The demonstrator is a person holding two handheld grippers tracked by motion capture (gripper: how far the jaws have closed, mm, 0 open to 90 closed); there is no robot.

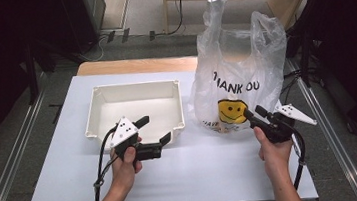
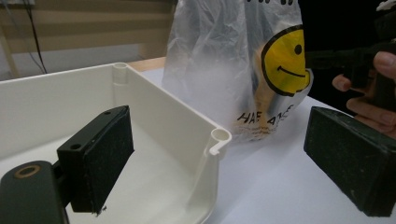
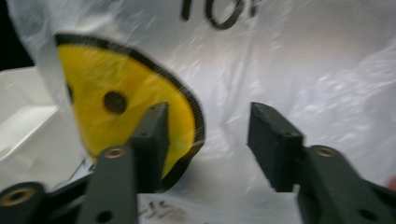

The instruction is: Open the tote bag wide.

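Observation:
A white translucent plastic bag with a yellow smiley face and black lettering stands upright on the right of the white table. Left of it sits a white plastic tub. My left gripper is open wide at the tub's near right corner. In the left gripper view, one jaw is inside the tub and the other is over the table toward the bag. My right gripper points at the smiley. Its jaws stand apart just in front of the bag film, with nothing between them.
The tub looks empty inside. The table's near half is bare white surface. A wooden strip runs along the far edge, with metal rails on both sides. Cables trail from each gripper toward the near edge.

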